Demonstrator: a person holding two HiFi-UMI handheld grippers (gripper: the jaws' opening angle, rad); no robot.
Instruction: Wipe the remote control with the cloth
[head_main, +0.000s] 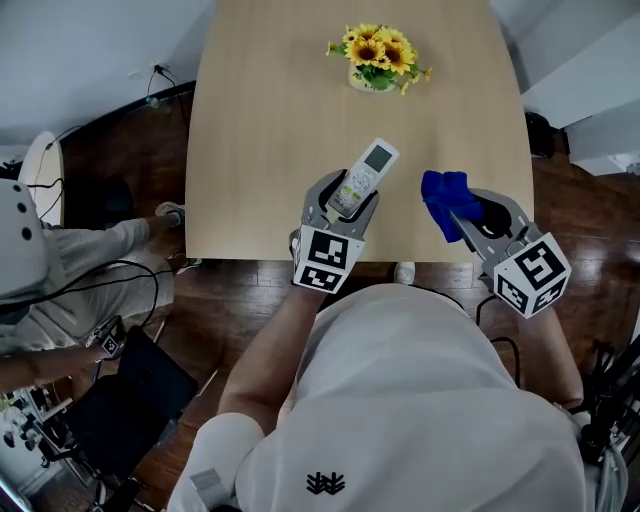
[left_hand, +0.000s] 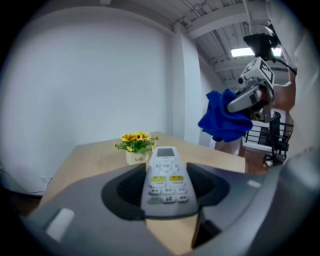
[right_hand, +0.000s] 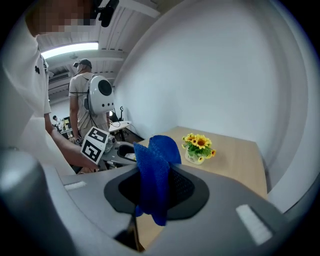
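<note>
Blue cloth (head_main: 447, 198) pinched in right gripper (head_main: 468, 212); left gripper (head_main: 342, 200) clamps remote (head_main: 366, 170) by its lower end. Hard wiping could lever it loose onto tabletop (head_main: 270, 150).

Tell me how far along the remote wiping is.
Done: both things are picked up. The left gripper is shut on the remote control, and the right gripper is shut on the blue cloth. Both are lifted off the table.
In hand: cloth and remote are held side by side, with a clear gap between them.
Left: all the wiping; the cloth has not yet touched the remote.
</note>
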